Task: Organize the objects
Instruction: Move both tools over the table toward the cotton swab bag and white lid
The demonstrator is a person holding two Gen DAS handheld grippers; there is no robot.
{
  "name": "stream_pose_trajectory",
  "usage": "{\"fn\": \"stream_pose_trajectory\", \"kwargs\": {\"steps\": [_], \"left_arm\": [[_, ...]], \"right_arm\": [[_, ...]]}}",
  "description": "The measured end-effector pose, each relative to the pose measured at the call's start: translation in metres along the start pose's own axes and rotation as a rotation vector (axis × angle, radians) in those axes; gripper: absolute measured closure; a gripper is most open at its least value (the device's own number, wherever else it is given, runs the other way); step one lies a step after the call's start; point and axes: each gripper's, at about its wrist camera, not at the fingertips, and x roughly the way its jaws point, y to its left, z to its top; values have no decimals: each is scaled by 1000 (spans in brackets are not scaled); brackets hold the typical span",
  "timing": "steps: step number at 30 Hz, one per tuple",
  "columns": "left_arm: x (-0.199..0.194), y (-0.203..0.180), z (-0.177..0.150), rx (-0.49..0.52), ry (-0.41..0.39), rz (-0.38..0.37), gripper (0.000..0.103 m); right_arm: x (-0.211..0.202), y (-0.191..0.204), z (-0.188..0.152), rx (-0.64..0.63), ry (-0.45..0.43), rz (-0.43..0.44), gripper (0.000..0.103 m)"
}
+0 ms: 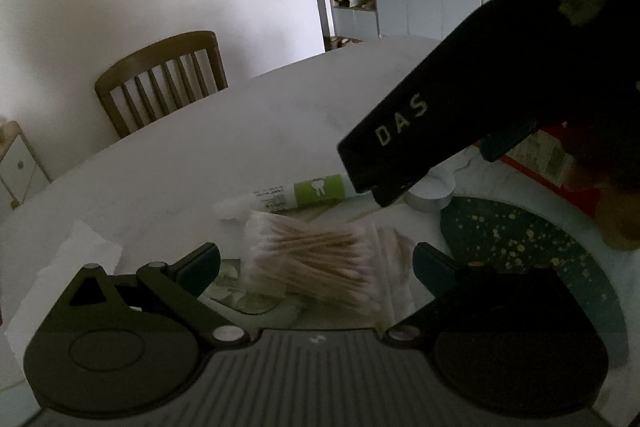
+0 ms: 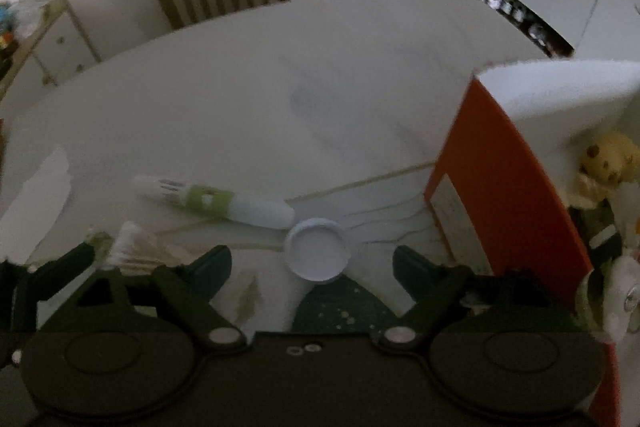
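A clear bag of cotton swabs (image 1: 316, 259) lies on the white table, between the spread fingers of my open left gripper (image 1: 316, 265). It also shows at the lower left of the right wrist view (image 2: 132, 251). Behind it lies a white and green toothpaste tube (image 1: 304, 193), also in the right wrist view (image 2: 216, 203). A small round white lid (image 2: 316, 253) sits just ahead of my open right gripper (image 2: 312, 263). The right gripper's black body (image 1: 440, 123) hangs over the lid (image 1: 434, 195) in the left wrist view.
An orange and white box (image 2: 500, 179) with toys inside stands at the right. A dark green speckled mat (image 1: 520, 239) lies under the grippers. A white tissue (image 1: 68, 263) lies at the left. A wooden chair (image 1: 164, 79) stands behind the table.
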Motion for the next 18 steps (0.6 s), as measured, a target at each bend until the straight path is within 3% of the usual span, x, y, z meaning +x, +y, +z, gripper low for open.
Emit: {"fn": "stream_pose_trajectory", "kwargs": {"steps": [8, 11, 15, 16, 18], "left_arm": [[6, -6, -3, 6, -7, -3, 0], [8, -6, -4, 5, -2, -8, 3], [11, -6, -3, 8, 4, -1, 13], [11, -6, -4, 3, 8, 2, 24], [9, -7, -4, 1, 9, 19, 31]], "right_arm": [[15, -8, 0, 45, 30, -21, 25], [14, -6, -1, 32, 25, -28, 33], [13, -3, -2, 3, 21, -41, 49], [13, -3, -3, -3, 20, -40, 52], [11, -1, -3, -15, 21, -39, 64]]}}
